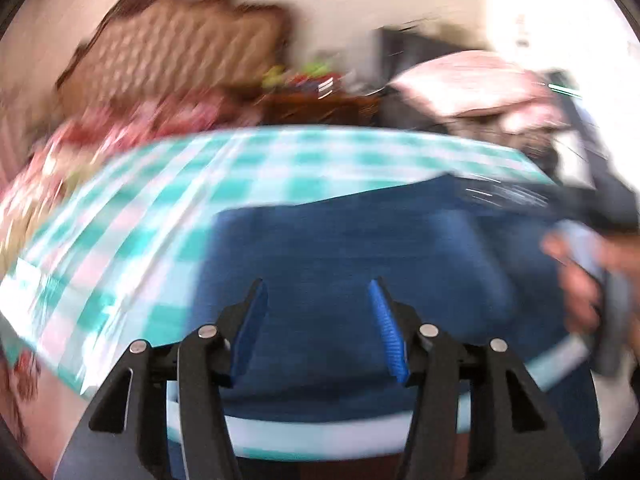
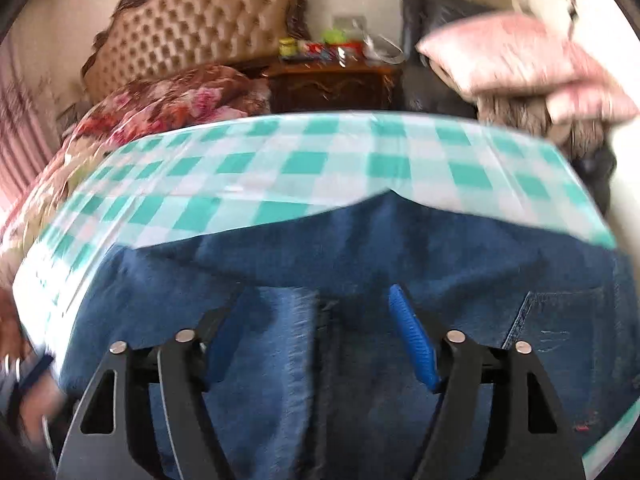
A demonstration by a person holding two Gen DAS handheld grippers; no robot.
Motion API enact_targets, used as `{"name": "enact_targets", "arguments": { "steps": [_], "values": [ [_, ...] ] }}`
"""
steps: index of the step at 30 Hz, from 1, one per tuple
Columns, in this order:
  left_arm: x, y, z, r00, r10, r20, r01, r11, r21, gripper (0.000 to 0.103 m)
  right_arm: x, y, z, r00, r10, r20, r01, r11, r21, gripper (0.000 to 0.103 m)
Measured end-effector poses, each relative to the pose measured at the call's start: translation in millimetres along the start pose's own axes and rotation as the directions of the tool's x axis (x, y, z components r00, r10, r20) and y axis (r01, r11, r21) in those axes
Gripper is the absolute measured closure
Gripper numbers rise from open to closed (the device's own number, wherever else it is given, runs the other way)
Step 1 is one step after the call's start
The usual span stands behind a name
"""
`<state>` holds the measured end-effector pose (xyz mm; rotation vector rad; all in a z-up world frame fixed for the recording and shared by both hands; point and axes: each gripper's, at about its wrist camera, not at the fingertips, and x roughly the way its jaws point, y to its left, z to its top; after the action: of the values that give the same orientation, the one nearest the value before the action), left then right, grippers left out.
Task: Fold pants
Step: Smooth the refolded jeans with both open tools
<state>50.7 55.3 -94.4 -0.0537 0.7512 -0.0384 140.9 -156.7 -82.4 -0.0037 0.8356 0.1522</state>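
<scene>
Blue denim pants (image 1: 340, 240) lie on a table covered with a teal and white checked cloth (image 1: 240, 168). My left gripper (image 1: 316, 294) hangs above the denim with its jaws apart and nothing pinched between the blue pads (image 1: 384, 320). In the right wrist view the pants (image 2: 360, 248) fill the near half of the checked cloth (image 2: 280, 160), with a stitched back pocket (image 2: 560, 320) at the right. My right gripper (image 2: 316, 304) is open over a paler fold of denim (image 2: 296, 340); the pads do not press on it. Both views are blurred.
A person's hand (image 1: 580, 280) with the other gripper is at the right edge of the left wrist view. Behind the table are a tufted headboard (image 2: 192, 28), a floral blanket (image 2: 168, 108), a dark wooden nightstand (image 2: 332, 88) with small items and pink pillows (image 2: 512, 56).
</scene>
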Motion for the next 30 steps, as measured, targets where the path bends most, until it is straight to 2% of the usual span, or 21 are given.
{"name": "enact_targets", "arguments": {
  "steps": [2,3,4,5,7,9,10,11,13,18,19,20,21,22,24,25,26,27,30],
  "values": [
    [19.8,20.2,11.6,0.998,0.015,-0.068,-0.018,0.999,-0.044,0.039,-2.3,26.6,-8.4,1.0,0.004,-0.008,-0.005,0.998,-0.056,0.024],
    [27.1,27.6,16.5,0.997,0.002,-0.079,-0.007,0.998,-0.057,0.028,-1.6,34.8,-11.8,1.0,0.007,-0.018,-0.008,0.997,-0.074,0.024],
    [36.0,32.4,21.6,0.995,0.012,-0.095,-0.017,0.998,-0.055,0.023,1.7,47.2,-16.4,1.0,0.002,-0.029,-0.005,0.996,-0.088,0.022],
    [41.3,34.2,25.2,0.994,0.03,-0.103,-0.035,0.998,-0.045,0.017,6.1,54.8,-20.0,0.999,-0.023,-0.036,0.02,0.995,-0.094,0.016],
    [49.6,32.8,31.4,0.993,0.025,-0.112,-0.03,0.999,-0.04,0.001,14.9,67.7,-26.4,0.996,-0.074,-0.049,0.067,0.989,-0.129,0.015],
    [57.3,34.9,24.0,0.992,-0.03,-0.121,0.023,0.998,-0.054,0.002,25.7,74.3,-33.9,0.991,-0.107,-0.078,0.092,0.98,-0.176,0.015],
    [65.6,33.5,20.9,0.985,-0.059,-0.163,0.052,0.997,-0.05,0.002,33.9,74.0,-38.2,0.988,-0.105,-0.118,0.082,0.98,-0.183,0.015],
    [69.0,32.9,17.3,0.981,-0.058,-0.184,0.051,0.998,-0.042,0.002,39.8,70.3,-42.4,0.984,-0.093,-0.152,0.068,0.985,-0.159,0.015],
    [74.7,27.6,9.7,0.979,0.003,-0.204,0.003,1.0,0.031,0.002,42.1,61.3,-47.2,0.986,-0.056,-0.156,0.043,0.995,-0.086,0.013],
    [75.2,25.5,7.2,0.978,0.016,-0.21,0.001,0.997,0.081,0.002,42.4,63.1,-51.6,0.986,-0.064,-0.153,0.049,0.994,-0.098,0.011],
    [70.3,27.7,12.2,0.982,0.002,-0.19,0.007,0.999,0.047,0.004,41.6,63.6,-52.1,0.986,-0.066,-0.153,0.051,0.994,-0.102,0.011],
    [65.6,28.4,16.6,0.986,-0.021,-0.165,0.026,0.999,0.03,0.011,41.2,63.9,-52.6,0.986,-0.067,-0.151,0.052,0.993,-0.102,0.011],
    [63.0,27.9,22.5,0.989,-0.032,-0.142,0.036,0.999,0.023,0.027,41.2,64.0,-52.7,0.987,-0.065,-0.148,0.05,0.993,-0.102,0.011],
    [64.4,23.9,30.9,0.992,-0.013,-0.128,0.02,0.999,0.048,0.036,41.2,64.1,-52.7,0.987,-0.065,-0.145,0.05,0.993,-0.104,0.011],
    [73.3,17.7,42.1,0.99,-0.019,-0.137,0.03,0.996,0.083,0.07,41.8,64.4,-52.1,0.987,-0.065,-0.144,0.05,0.993,-0.104,0.011],
    [84.5,15.5,49.2,0.987,-0.045,-0.157,0.059,0.994,0.088,0.076,42.0,64.3,-51.9,0.987,-0.065,-0.146,0.05,0.993,-0.105,0.011],
    [93.9,14.7,53.6,0.984,-0.047,-0.174,0.064,0.994,0.094,0.084,41.1,64.1,-52.2,0.987,-0.065,-0.148,0.049,0.993,-0.104,0.011],
    [103.3,14.3,57.6,0.982,-0.029,-0.188,0.05,0.993,0.105,0.087,41.2,64.1,-51.9,0.986,-0.065,-0.151,0.05,0.993,-0.104,0.011],
    [128.7,25.1,71.3,0.976,-0.005,-0.217,0.026,0.996,0.091,0.087,41.7,64.1,-50.9,0.985,-0.066,-0.161,0.05,0.993,-0.104,0.011]
  ]
}}
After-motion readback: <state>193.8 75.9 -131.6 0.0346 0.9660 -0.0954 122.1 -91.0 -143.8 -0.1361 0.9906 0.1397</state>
